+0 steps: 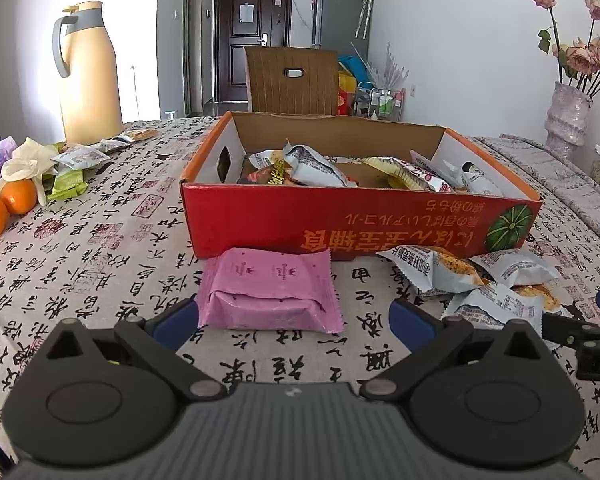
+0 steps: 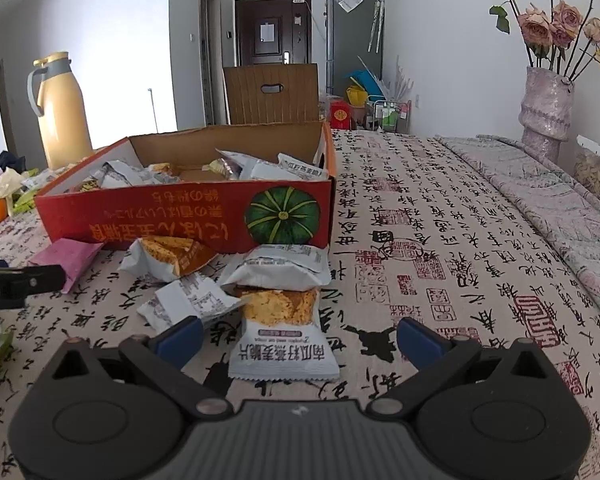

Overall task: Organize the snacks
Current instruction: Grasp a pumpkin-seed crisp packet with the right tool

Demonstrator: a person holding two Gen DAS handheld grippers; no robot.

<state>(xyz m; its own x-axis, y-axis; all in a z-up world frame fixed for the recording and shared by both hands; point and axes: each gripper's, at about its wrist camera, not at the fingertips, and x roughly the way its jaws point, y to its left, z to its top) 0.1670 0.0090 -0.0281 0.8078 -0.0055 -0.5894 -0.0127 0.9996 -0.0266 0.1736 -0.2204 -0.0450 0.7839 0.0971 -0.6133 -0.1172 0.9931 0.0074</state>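
Your left gripper (image 1: 294, 320), spread, has the soft pink foil snack packet (image 1: 270, 294) between its fingers; pinch its firm middle. Right gripper (image 2: 298, 334), spread: light crinkly white-orange snack packet (image 2: 282, 330) just ahead, slippery.

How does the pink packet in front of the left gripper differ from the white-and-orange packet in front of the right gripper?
The pink packet is plain pink all over; the white-and-orange packet has a printed white label and a picture of golden crisps. The pink packet lies alone, apart from other snacks; the white-and-orange packet touches a cluster of similar packets. Both lie flat on the tablecloth outside the red box, each between open fingers, ungripped.
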